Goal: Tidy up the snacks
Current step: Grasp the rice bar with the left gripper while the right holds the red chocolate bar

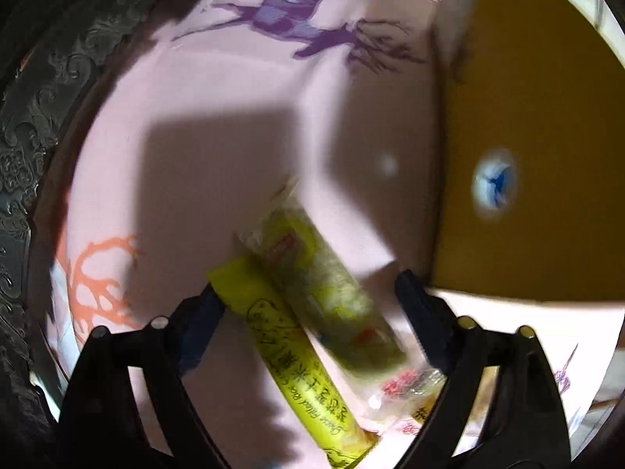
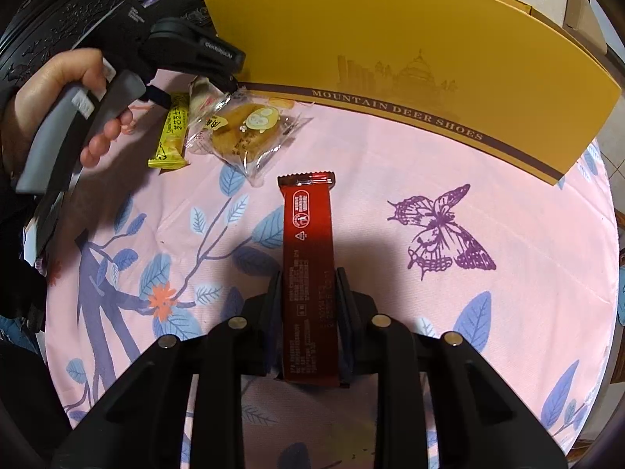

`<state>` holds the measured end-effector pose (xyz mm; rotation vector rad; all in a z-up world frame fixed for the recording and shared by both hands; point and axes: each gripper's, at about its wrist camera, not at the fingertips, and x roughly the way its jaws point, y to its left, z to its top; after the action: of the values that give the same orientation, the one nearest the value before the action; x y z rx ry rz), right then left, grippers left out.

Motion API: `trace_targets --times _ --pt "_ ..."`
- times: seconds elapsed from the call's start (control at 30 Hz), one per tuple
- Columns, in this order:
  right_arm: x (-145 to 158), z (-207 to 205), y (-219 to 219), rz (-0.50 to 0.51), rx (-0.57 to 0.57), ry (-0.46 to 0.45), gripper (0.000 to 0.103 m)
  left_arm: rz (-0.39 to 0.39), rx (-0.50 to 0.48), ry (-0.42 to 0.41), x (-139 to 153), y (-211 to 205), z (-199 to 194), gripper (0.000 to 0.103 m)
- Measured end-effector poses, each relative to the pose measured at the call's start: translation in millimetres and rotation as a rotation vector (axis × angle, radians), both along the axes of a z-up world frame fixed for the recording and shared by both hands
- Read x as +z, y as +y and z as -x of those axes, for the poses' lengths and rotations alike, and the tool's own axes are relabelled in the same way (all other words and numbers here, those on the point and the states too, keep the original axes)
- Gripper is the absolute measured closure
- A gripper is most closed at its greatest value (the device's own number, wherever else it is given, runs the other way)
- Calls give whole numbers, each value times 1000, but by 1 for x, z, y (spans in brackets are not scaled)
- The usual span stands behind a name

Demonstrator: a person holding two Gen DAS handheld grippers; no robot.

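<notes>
Four snacks show in all — one in a grip, three lying on the pink printed tablecloth [image 2: 390, 164]. The right gripper [image 2: 308, 297] is clamped on one dark red bar [image 2: 308, 242], which stands lengthwise between the two fingers, its crimped far end pointing toward the yellow shoe box [image 2: 410, 39]. The box stands at the far side of the table, its side lettered "MOUNTAIN DEER SHOES". At the far left, close beside the box, lie one yellow stick pack [image 2: 174, 133], one greenish clear-wrapped roll [image 1: 332, 285] and one clear-wrapped round pastry [image 2: 244, 133]; the roll overlaps the stick, and the pastry touches the roll's end. The left gripper [image 1: 312, 297], held by one bare hand [image 2: 58, 90], points steeply down over this group, its jaws spread wide — the stick and roll lie between the two fingers, with the left finger [image 1: 203, 312] right at the stick's edge, though blur hides whether it touches. One blue-and-white round mark [image 1: 494, 183] shows on the box.
</notes>
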<state>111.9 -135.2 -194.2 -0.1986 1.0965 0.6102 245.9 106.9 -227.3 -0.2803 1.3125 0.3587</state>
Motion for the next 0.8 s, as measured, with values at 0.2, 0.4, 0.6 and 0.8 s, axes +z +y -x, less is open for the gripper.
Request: trace_targets --times 0.2,0.4,0.6,0.8 --pt "-2 -1 0 -22 -25 13 74 60 -199 -20 2 -38 61 19" --pt "1 1 3 -10 -7 13 66 89 -298 -112 12 -63 119 28" --pt "2 1 10 0 6 6 58 97 -144 -240 48 -23 107 28" --pt "4 2 14 3 8 5 55 165 -74 -256 38 -10 52 27"
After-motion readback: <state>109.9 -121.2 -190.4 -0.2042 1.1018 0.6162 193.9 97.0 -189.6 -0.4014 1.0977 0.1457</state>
